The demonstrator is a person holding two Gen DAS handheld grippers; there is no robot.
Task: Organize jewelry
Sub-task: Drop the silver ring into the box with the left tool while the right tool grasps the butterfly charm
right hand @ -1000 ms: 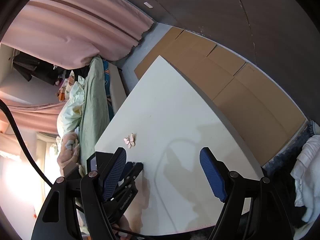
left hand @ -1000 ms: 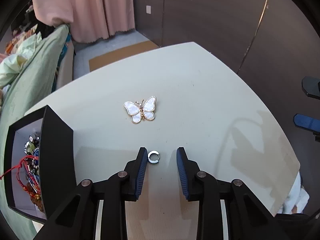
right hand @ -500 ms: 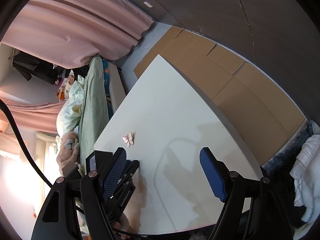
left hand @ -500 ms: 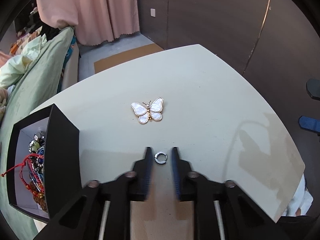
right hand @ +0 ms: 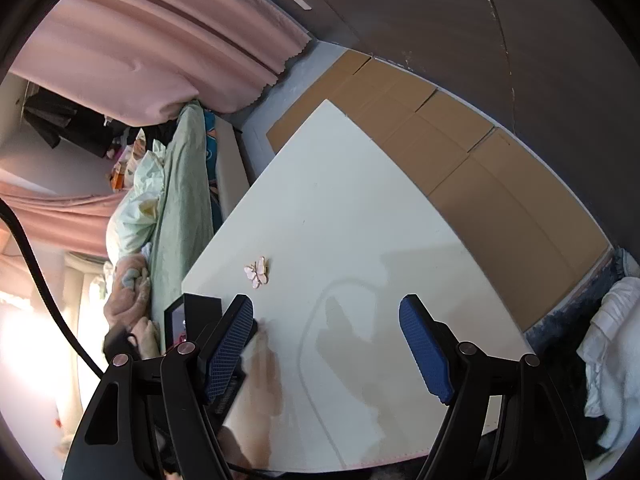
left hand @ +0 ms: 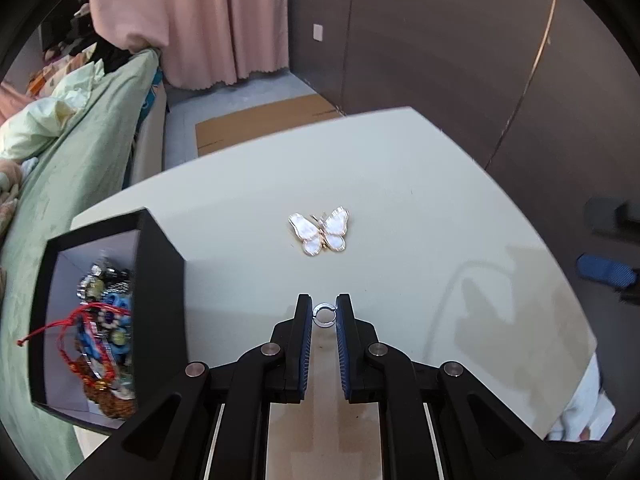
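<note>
A small silver hoop earring point(left hand: 325, 315) is pinched between the blue pads of my left gripper point(left hand: 324, 313), just over the white table point(left hand: 420, 200); whether it is off the surface I cannot tell. Beyond the fingertips a pearl-white, gold-rimmed butterfly brooch point(left hand: 320, 230) lies flat on the table. It also shows in the right wrist view as the brooch point(right hand: 257, 272). My right gripper point(right hand: 326, 304) hangs open over the table with nothing between its fingers. One of its blue pads point(left hand: 606, 271) shows at the right edge of the left wrist view.
An open black box point(left hand: 160, 280) with several bracelets and beads stands at the table's left edge, close to my left gripper. A green-covered bed point(left hand: 80, 168) lies beyond it. Flattened cardboard point(right hand: 460, 160) covers the floor past the table's far edge.
My left gripper's jaws have closed from wide apart onto the hoop earring. The right gripper has kept still and open.
</note>
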